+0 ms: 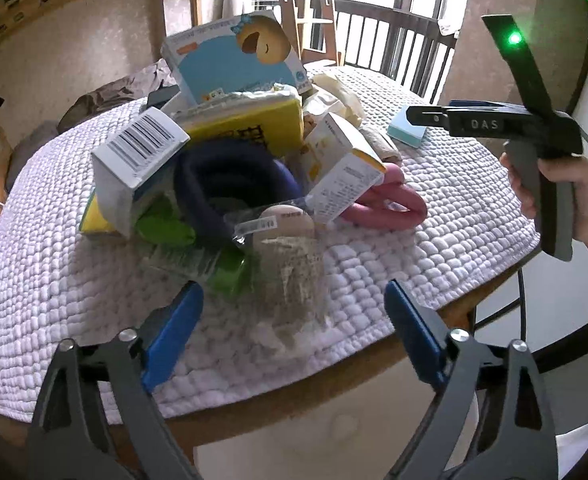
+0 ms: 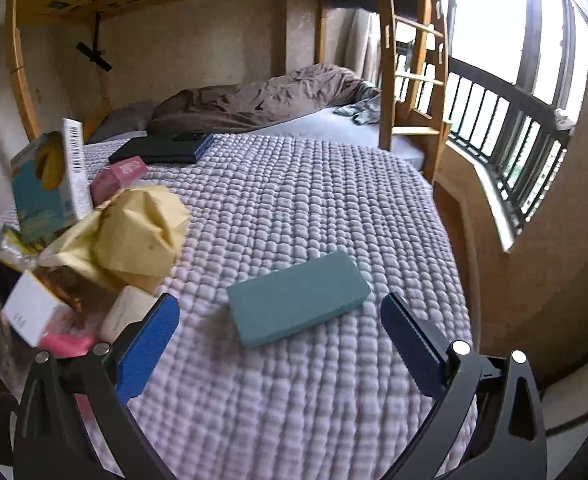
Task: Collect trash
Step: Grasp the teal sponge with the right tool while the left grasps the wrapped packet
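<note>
A heap of trash lies on the white quilted cloth (image 1: 434, 208): a blue cartoon box (image 1: 233, 60), a yellow packet (image 1: 249, 124), a barcode carton (image 1: 141, 156), a dark blue ring (image 1: 229, 184), a pink roll (image 1: 386, 204) and a clear wrapper (image 1: 289, 272). My left gripper (image 1: 294, 308) stands open just above the near end of that wrapper, its pads apart from it. My right gripper (image 2: 279, 312) is open over the cloth, with a flat teal box (image 2: 298, 304) lying just beyond its fingertips. Crumpled yellow paper (image 2: 141, 232) sits to its left.
The table's wooden edge (image 1: 294, 396) runs close below the left gripper. A dark notebook (image 2: 161, 148) and a pink box (image 2: 117, 176) lie at the cloth's far side. Behind are a bunk bed (image 2: 253, 108), its ladder (image 2: 410, 80) and a black railing (image 2: 506, 132).
</note>
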`<action>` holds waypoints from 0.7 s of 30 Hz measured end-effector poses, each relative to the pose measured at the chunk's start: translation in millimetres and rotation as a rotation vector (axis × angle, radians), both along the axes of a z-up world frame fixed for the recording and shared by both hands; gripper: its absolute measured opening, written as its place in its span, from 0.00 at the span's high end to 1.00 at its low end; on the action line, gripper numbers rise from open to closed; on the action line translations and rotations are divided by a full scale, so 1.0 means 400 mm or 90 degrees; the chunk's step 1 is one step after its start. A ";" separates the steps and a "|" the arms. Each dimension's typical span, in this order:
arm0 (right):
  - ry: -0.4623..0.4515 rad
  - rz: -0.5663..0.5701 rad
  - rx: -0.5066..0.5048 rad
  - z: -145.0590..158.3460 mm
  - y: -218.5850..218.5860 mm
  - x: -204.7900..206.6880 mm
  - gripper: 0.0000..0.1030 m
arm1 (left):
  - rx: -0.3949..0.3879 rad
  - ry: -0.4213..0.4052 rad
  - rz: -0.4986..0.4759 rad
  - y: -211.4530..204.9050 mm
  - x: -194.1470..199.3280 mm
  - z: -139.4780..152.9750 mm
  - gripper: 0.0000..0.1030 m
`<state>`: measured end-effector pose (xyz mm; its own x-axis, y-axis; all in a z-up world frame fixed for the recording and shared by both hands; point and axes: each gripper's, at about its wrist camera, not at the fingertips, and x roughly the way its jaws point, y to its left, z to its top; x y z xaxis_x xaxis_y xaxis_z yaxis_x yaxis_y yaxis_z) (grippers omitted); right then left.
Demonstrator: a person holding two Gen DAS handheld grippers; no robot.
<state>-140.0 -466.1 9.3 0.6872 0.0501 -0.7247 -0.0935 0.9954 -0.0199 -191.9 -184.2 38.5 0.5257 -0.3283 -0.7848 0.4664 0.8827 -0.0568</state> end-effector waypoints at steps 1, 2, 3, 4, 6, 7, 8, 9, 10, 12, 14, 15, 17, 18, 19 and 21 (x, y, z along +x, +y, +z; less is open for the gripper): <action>0.007 0.004 0.001 -0.008 -0.008 0.016 0.04 | -0.001 0.003 0.002 -0.002 0.003 -0.002 0.12; 0.013 0.008 0.001 -0.014 -0.015 0.032 0.04 | -0.003 0.007 0.004 -0.005 0.008 -0.003 0.12; 0.018 0.013 0.000 -0.019 -0.015 0.038 0.04 | -0.005 0.009 0.006 -0.006 0.010 -0.004 0.12; 0.023 0.024 -0.004 -0.025 -0.019 0.054 0.04 | -0.006 0.009 0.007 -0.007 0.012 -0.004 0.12; 0.024 0.038 -0.021 -0.029 -0.016 0.064 0.04 | -0.005 0.010 0.008 -0.011 0.015 -0.004 0.12; 0.025 0.050 -0.035 -0.031 -0.018 0.076 0.04 | -0.004 0.011 0.009 -0.013 0.016 -0.005 0.12; 0.026 0.057 -0.041 -0.030 -0.017 0.076 0.04 | -0.003 0.012 0.010 -0.015 0.017 -0.005 0.12; 0.029 0.064 -0.046 -0.030 -0.018 0.080 0.04 | -0.002 0.012 0.010 -0.017 0.016 -0.004 0.12; 0.037 0.076 -0.044 -0.033 -0.023 0.090 0.04 | -0.002 0.013 0.011 -0.019 0.017 -0.003 0.12; 0.052 0.101 -0.027 -0.038 -0.036 0.097 0.04 | -0.001 0.015 0.011 -0.020 0.018 -0.003 0.12; 0.060 0.117 -0.017 -0.038 -0.040 0.105 0.04 | 0.001 0.016 0.013 -0.022 0.021 -0.003 0.12; 0.065 0.124 -0.013 -0.040 -0.042 0.109 0.04 | 0.004 0.016 0.014 -0.024 0.021 -0.003 0.12; 0.080 0.139 -0.002 -0.041 -0.041 0.115 0.04 | 0.009 0.014 0.018 -0.027 0.023 0.000 0.15; 0.084 0.147 -0.005 -0.041 -0.037 0.116 0.04 | 0.011 0.014 0.020 -0.027 0.024 0.001 0.17; 0.085 0.161 -0.015 -0.042 -0.028 0.115 0.04 | 0.012 0.013 0.023 -0.026 0.024 0.003 0.19; 0.087 0.175 -0.031 -0.048 -0.016 0.111 0.04 | 0.011 0.014 0.028 -0.022 0.026 0.005 0.25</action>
